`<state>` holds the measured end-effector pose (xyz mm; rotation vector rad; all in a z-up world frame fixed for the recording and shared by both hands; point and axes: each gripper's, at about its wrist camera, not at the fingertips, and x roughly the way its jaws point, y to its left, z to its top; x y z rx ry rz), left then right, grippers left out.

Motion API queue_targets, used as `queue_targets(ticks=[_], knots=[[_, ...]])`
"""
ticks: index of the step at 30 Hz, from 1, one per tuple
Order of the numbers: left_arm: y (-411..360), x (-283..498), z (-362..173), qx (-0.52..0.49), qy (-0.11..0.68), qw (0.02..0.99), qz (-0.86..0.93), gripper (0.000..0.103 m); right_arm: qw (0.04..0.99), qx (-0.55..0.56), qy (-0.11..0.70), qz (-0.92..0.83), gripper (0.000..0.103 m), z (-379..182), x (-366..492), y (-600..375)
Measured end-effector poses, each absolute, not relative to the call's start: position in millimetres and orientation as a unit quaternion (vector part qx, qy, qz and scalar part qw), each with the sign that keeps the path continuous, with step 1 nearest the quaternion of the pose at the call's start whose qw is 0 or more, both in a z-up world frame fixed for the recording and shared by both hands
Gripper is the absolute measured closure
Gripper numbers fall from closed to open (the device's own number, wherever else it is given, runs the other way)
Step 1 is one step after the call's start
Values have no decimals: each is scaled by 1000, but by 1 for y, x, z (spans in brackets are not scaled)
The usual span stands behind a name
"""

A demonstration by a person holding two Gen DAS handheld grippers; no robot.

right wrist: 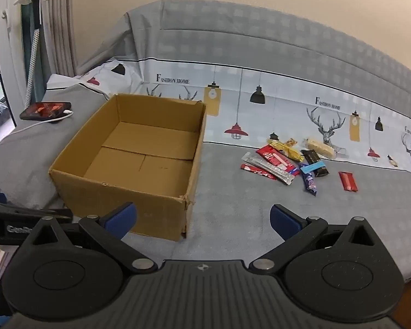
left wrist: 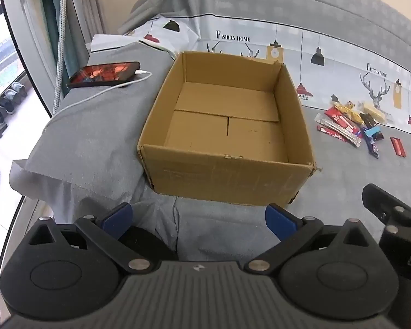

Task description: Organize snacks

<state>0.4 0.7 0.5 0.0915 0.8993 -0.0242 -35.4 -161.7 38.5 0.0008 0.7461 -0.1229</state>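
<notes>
Cardboard box, left wrist view: the cardboard box (left wrist: 227, 126) is sitting open-topped at 12 o'clock on the grey bed cover (left wrist: 96, 142), nothing lying inside it; judged to be waiting as the container for sorting.
Snacks, left wrist view: the snack pile (left wrist: 353, 126) is lying loose on the cover at 2 o'clock, well apart from the box; one red packet (left wrist: 398, 146) is lying by itself just beyond the pile.
Left gripper: the left gripper (left wrist: 198, 219) is hanging near the box's front wall, its blue pads (left wrist: 280, 220) standing wide apart, gripping nothing and touching nothing.
Bystanders, left wrist view: a phone (left wrist: 104, 74) is charging on a white cable (left wrist: 96, 96) at 10 o'clock, clear of the work.
Neighbouring tool: part of the right gripper is showing at 4 o'clock.

Box, right wrist view: the box is sitting at 11 o'clock, its near right corner torn.
Snacks, right wrist view: the pile is lying at 1 o'clock, beside the printed sheet border (right wrist: 260, 109); judged to be the first pick, since this gripper is nearer to it.
Right gripper: the right gripper (right wrist: 204, 219) is hovering over bare cover, fingers spread wide, carrying nothing.
Progress: judged to be at the start, no snack yet boxed.
</notes>
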Motion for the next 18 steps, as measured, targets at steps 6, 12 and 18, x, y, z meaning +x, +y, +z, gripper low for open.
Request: queue_targets(ticks=[6, 12, 18], knots=[[-5, -2, -7, 61, 446, 893, -19, 0, 928, 9, 369, -45, 0, 38, -39, -158], [-6, 0, -10, 63, 452, 889, -27, 0, 936, -1, 348, -50, 0, 53, -48, -158], [-9, -1, -13, 72, 454, 887, -31, 0, 936, 1, 349, -52, 0, 49, -48, -158]])
